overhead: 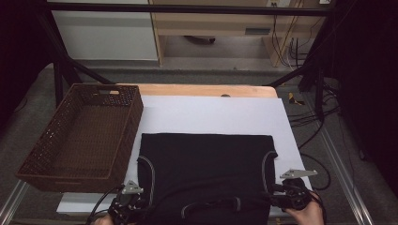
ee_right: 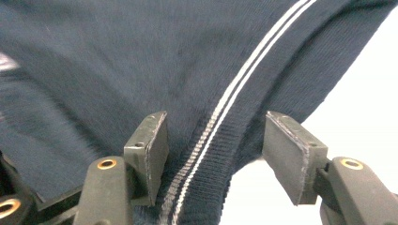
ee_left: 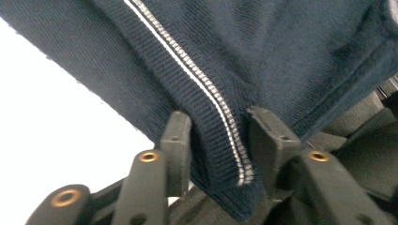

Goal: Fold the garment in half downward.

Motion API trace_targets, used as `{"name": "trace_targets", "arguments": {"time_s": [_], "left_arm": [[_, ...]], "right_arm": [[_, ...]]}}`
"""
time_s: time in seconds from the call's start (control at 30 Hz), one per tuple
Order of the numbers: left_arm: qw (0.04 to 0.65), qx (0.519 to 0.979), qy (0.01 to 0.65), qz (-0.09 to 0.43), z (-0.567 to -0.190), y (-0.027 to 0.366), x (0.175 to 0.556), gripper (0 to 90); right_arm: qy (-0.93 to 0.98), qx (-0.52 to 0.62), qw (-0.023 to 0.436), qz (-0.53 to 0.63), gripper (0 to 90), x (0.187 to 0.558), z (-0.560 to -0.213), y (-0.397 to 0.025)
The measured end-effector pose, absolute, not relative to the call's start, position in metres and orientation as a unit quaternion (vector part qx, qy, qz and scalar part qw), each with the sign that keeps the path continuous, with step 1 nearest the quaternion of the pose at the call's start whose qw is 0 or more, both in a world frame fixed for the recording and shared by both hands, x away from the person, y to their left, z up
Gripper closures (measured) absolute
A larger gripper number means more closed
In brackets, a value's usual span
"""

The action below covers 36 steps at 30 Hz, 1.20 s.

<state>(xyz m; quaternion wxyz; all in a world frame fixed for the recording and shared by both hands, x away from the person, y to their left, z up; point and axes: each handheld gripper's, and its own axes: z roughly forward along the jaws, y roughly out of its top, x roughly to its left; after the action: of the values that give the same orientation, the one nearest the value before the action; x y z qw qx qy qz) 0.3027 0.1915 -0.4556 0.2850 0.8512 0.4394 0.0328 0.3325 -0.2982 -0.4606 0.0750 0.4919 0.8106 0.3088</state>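
Observation:
A dark navy garment with thin white stripes along its ribbed edges lies flat on a white sheet. My left gripper is at its near left corner. In the left gripper view the striped ribbed edge is bunched tight between the two jaws of this gripper, touching both pads. At the garment's near right corner is my right gripper. Its jaws stand wide apart, with the striped edge loose between them.
A brown wicker basket sits at the table's left, overhanging the edge, right beside the garment. The wooden table shows beyond the sheet. Black frame posts and cables stand at the far left and right.

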Motion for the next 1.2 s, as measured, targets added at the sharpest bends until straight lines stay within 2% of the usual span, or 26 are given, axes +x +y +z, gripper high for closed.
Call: {"name": "trace_targets", "arguments": {"time_s": [0.03,0.13,0.17,0.2,0.3,0.4,0.47,0.57,0.63,0.7,0.8,0.9,1.03,1.2], "left_arm": [[0.286,0.852,0.437,0.029,-0.456,0.191,0.303,65.9],[0.291,0.854,0.430,0.028,-0.455,0.190,0.303,77.3],[0.293,0.855,0.426,0.030,-0.455,0.190,0.302,79.1],[0.296,0.855,0.424,0.040,-0.453,0.190,0.301,80.1],[0.314,0.847,0.423,0.062,-0.441,0.199,0.301,81.1],[0.324,0.839,0.430,0.080,-0.425,0.212,0.302,81.4],[0.323,0.838,0.433,0.073,-0.423,0.219,0.303,81.3],[0.290,0.851,0.434,0.055,-0.433,0.218,0.308,80.7],[0.292,0.850,0.436,0.054,-0.437,0.214,0.310,79.2],[0.301,0.848,0.432,0.059,-0.437,0.211,0.311,75.1],[0.328,0.840,0.426,0.072,-0.434,0.206,0.314,61.6],[0.349,0.837,0.410,0.094,-0.431,0.201,0.320,48.7],[0.378,0.830,0.392,0.120,-0.427,0.194,0.331,37.7],[0.417,0.819,0.376,0.118,-0.424,0.185,0.348,30.3]], "right_arm": [[0.813,0.492,0.076,0.303,42.4,0.333,-0.461,-0.297],[0.812,0.493,0.089,0.298,53.8,0.333,-0.461,-0.297],[0.812,0.494,0.090,0.297,58.8,0.333,-0.461,-0.298],[0.811,0.494,0.086,0.302,67.7,0.333,-0.460,-0.298],[0.809,0.493,0.084,0.309,82.0,0.332,-0.456,-0.298],[0.809,0.492,0.081,0.311,83.8,0.330,-0.451,-0.298],[0.809,0.489,0.077,0.317,84.0,0.327,-0.448,-0.296],[0.813,0.485,0.071,0.314,83.3,0.322,-0.447,-0.293],[0.818,0.486,0.064,0.301,78.3,0.322,-0.451,-0.291],[0.819,0.485,0.068,0.300,67.5,0.323,-0.454,-0.290],[0.812,0.476,0.088,0.327,47.6,0.327,-0.454,-0.292],[0.804,0.465,0.109,0.355,31.3,0.335,-0.452,-0.292],[0.791,0.459,0.119,0.385,18.8,0.349,-0.451,-0.293],[0.784,0.460,0.131,0.395,10.1,0.366,-0.451,-0.291]]}}
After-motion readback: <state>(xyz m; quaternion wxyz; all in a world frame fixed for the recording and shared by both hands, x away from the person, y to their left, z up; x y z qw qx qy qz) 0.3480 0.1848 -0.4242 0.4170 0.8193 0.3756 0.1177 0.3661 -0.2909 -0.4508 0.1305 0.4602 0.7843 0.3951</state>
